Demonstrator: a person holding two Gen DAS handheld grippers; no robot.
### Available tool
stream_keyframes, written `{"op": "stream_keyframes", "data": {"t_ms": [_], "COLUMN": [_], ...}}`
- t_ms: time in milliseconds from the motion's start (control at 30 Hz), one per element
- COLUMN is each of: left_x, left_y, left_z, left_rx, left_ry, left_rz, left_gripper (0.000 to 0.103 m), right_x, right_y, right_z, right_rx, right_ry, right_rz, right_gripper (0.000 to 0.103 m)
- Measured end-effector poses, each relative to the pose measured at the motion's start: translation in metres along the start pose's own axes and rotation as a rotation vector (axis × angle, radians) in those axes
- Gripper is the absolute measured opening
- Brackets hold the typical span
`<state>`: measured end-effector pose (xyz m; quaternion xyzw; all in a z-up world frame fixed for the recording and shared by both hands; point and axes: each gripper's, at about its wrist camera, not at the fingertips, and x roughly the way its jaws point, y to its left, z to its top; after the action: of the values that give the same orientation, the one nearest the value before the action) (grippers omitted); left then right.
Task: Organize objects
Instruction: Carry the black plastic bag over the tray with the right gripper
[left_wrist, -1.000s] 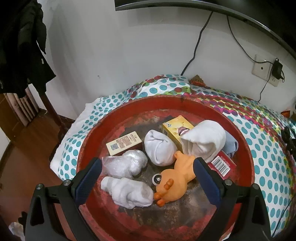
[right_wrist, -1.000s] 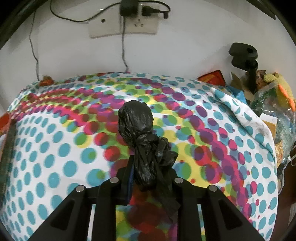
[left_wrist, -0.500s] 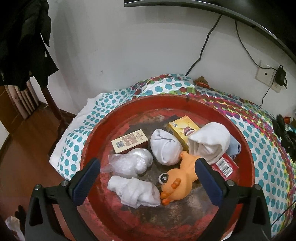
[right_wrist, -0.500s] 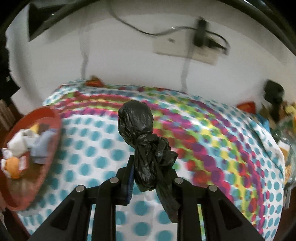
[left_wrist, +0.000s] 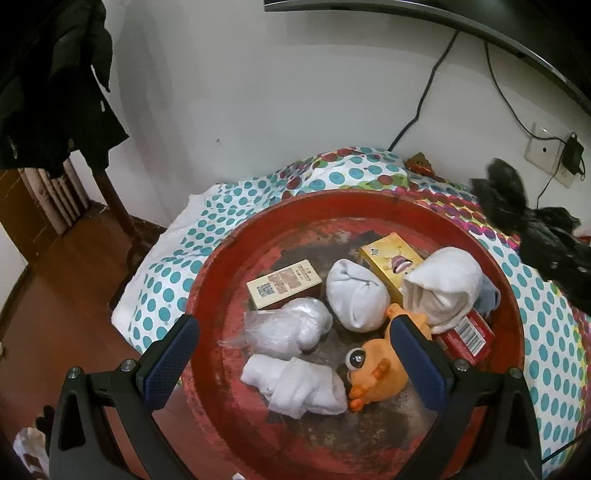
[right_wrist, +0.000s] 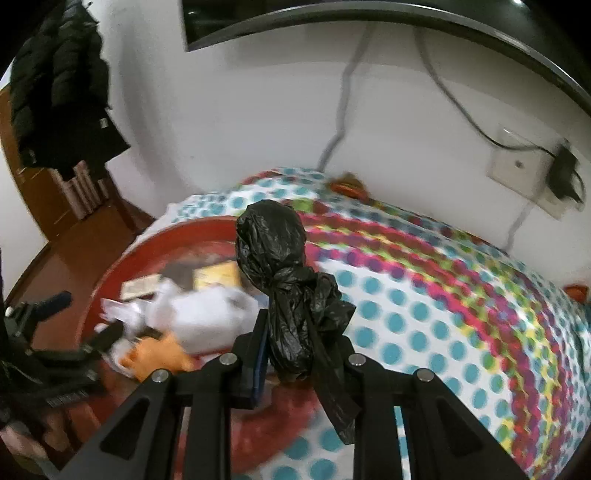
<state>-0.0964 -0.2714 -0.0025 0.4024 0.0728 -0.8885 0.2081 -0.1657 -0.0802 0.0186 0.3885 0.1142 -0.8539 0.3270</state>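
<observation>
Red round tray (left_wrist: 229, 266) on dotted cloth (left_wrist: 177, 273) holding rolled socks (left_wrist: 356, 297), boxes, orange toy (left_wrist: 376, 373), left gripper (left_wrist: 295, 354) spread wide above it, right gripper (right_wrist: 301, 354) clamped on knotted black bag (right_wrist: 284, 280), raised just beside the tray.

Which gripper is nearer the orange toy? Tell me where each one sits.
Left. The left gripper hangs open right over the red tray, its jaws straddling the orange toy. The right gripper, shut on the black bag, is off beyond the tray's right rim.
</observation>
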Motion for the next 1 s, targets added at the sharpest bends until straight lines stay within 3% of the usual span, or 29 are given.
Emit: {"op": "stream_keyframes", "data": {"t_ms": [367,767,1000], "left_x": [0.005,0.010,0.010], "left_y": [0.024,0.037,0.034], "left_z": [0.003,0.003,0.004], "left_rx": [-0.023,-0.053,-0.047], "left_ry": [0.007,0.030,0.030], "left_rz": [0.045,0.044,0.042], "left_gripper": [0.103,0.103,0.103], "right_x": [0.035,0.054,0.052], "right_y": [0.060,0.066,0.068], "right_z": [0.014,0.015,0.017], "right_rx": [-0.066,-0.055,-0.050], "right_ry": [0.063,0.082,0.066], "right_rz": [0.036,-0.009,-0.010], "right_gripper": [0.023,0.027,0.043]}}
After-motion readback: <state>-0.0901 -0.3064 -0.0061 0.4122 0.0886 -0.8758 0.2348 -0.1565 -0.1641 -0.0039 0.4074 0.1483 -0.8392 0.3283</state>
